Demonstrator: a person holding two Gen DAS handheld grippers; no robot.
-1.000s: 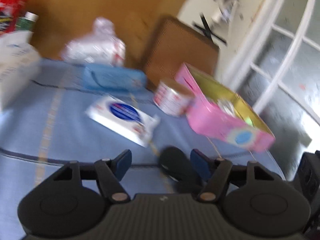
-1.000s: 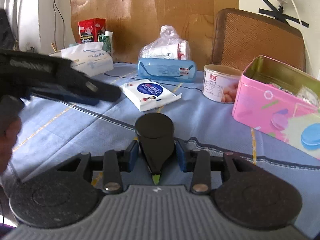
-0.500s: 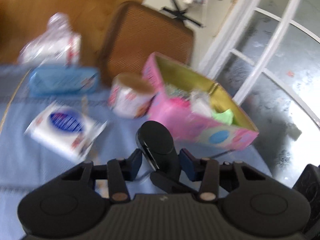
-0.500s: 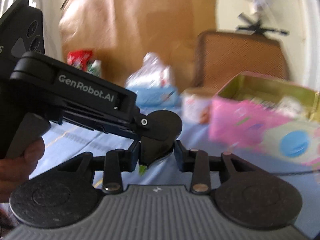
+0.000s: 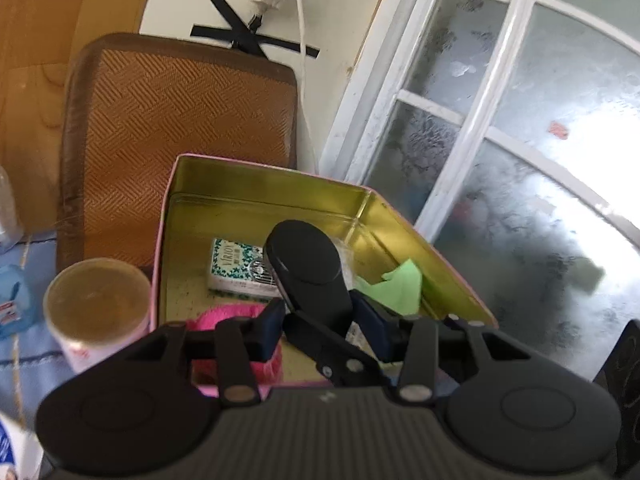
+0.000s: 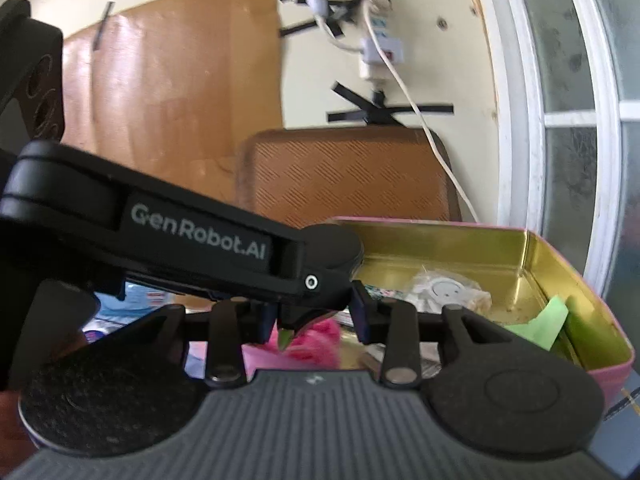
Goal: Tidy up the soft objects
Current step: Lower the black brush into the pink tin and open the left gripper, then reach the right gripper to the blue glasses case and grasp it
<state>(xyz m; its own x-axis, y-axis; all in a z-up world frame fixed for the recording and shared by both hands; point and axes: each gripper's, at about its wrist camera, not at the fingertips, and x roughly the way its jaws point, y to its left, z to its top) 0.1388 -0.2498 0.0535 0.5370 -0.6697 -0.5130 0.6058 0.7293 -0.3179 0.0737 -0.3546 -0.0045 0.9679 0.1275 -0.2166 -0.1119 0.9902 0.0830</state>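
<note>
Two tongs grip one black piece (image 5: 304, 256) with a flat round head and a tapering body. The left tongs (image 5: 322, 328) and right tongs (image 6: 314, 316) each have their pads closed narrowly on it, holding it over the tin (image 5: 260, 164). The tin is rectangular, pink outside and glossy gold inside. In it lie a patterned packet (image 5: 236, 268), a fuzzy pink lump (image 5: 236, 316) and crumpled green paper (image 5: 400, 284). A round can (image 5: 96, 292) stands just beside the tin on the blue-clothed tabletop (image 5: 24, 344).
</note>
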